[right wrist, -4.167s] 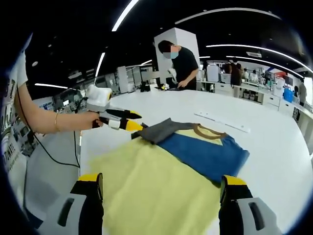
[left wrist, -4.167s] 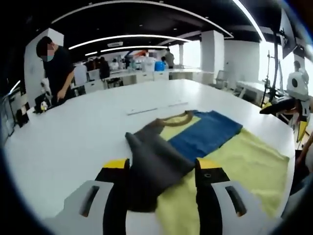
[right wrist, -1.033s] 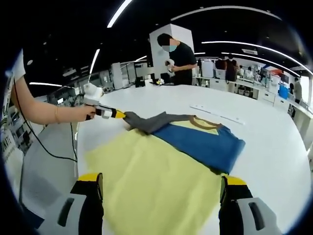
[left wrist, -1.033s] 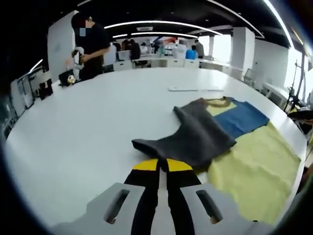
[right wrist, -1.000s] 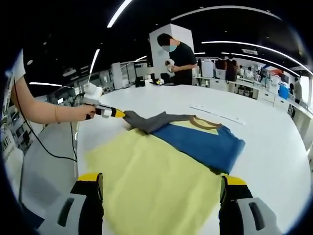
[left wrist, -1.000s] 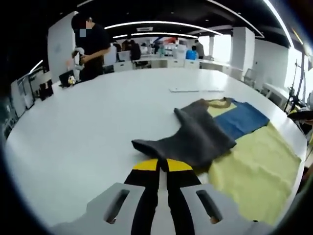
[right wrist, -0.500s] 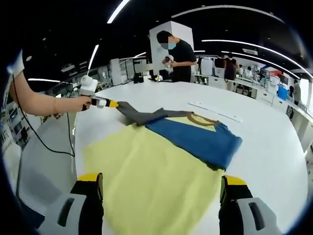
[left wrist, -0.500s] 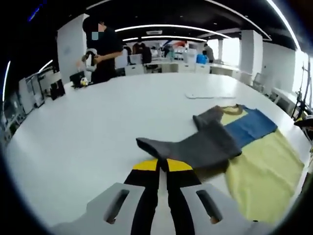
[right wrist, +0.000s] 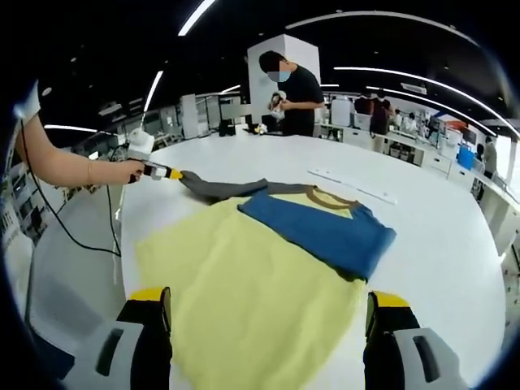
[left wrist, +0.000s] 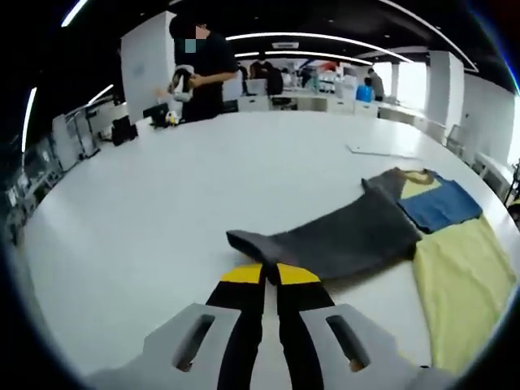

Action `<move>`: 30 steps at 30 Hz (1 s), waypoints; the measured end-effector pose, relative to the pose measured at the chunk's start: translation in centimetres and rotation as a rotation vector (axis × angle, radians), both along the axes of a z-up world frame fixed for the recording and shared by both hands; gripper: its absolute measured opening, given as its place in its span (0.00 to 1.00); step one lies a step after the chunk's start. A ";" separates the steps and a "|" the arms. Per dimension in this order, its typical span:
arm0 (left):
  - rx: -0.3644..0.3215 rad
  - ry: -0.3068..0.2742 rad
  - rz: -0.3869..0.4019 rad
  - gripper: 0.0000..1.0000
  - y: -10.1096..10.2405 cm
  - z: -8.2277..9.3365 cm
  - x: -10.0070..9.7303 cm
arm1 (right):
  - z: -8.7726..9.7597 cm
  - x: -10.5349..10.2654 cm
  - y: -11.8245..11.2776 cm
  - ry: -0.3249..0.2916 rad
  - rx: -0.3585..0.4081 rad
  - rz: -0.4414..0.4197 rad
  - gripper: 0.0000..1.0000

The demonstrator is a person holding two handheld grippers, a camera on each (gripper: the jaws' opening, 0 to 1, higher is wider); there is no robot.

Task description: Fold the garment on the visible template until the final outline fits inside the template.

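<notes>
Since 4.2 s ago the grey sleeve has been dragged off the shirt body and now lies stretched out across the bare tabletop — earlier it was folded over the yellow front. White table is large, rounded, carries everything. T-shirt lies flat on it: yellow body, blue sleeve folded across the chest, brown collar at the far end. Flat white strip lies on the table beyond the collar, apart from the shirt. Left gripper — yellow-tipped jaws pressed together, pinching the cuff end of the grey sleeve, cloth running away from the tips toward the shirt; in the right gripper view the same gripper comes in from the left, held by a hand on a bare forearm with a cable hanging below. Right gripper has its jaws spread wide, hovering above the near hem of the yellow body, gripping nothing. Person in black stands at the table's far edge handling something small; more people and desks further back, too small to tell.
</notes>
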State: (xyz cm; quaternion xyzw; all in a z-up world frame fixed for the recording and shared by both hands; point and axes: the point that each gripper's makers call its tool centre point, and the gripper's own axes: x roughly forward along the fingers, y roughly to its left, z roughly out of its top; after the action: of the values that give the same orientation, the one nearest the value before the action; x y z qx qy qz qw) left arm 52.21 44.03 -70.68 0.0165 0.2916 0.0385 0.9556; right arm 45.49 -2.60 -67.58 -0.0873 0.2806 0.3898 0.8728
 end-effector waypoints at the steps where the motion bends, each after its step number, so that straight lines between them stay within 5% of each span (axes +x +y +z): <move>1: 0.017 0.007 -0.005 0.02 -0.2 0.1 -0.3 | 0.0 0.0 0.0 0.000 -0.001 0.001 0.99; 11: 0.065 0.027 0.020 0.02 0.5 0.3 -1.1 | -0.1 -0.3 0.0 0.006 -0.007 0.010 0.99; 15: 0.170 0.060 0.008 0.02 1.9 0.3 -1.5 | -0.2 -0.3 -0.1 0.008 -0.005 0.004 0.99; 23: 0.194 0.079 0.033 0.02 3.9 -0.2 -2.1 | -0.6 -0.5 0.1 0.016 -0.006 0.004 0.99; 27: 0.320 0.129 -0.061 0.02 4.6 -0.7 -2.0 | 0.0 -0.4 0.6 0.008 -0.001 0.013 0.99; 30: 0.317 0.143 -0.063 0.02 4.8 -1.0 -1.7 | 0.5 -0.1 0.7 0.007 0.025 0.007 0.99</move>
State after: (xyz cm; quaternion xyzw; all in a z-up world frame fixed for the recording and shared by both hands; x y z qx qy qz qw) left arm 50.47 48.80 -71.72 0.1787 0.3484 0.0527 0.9186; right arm 45.44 -1.86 -67.08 -0.0763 0.2784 0.3966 0.8714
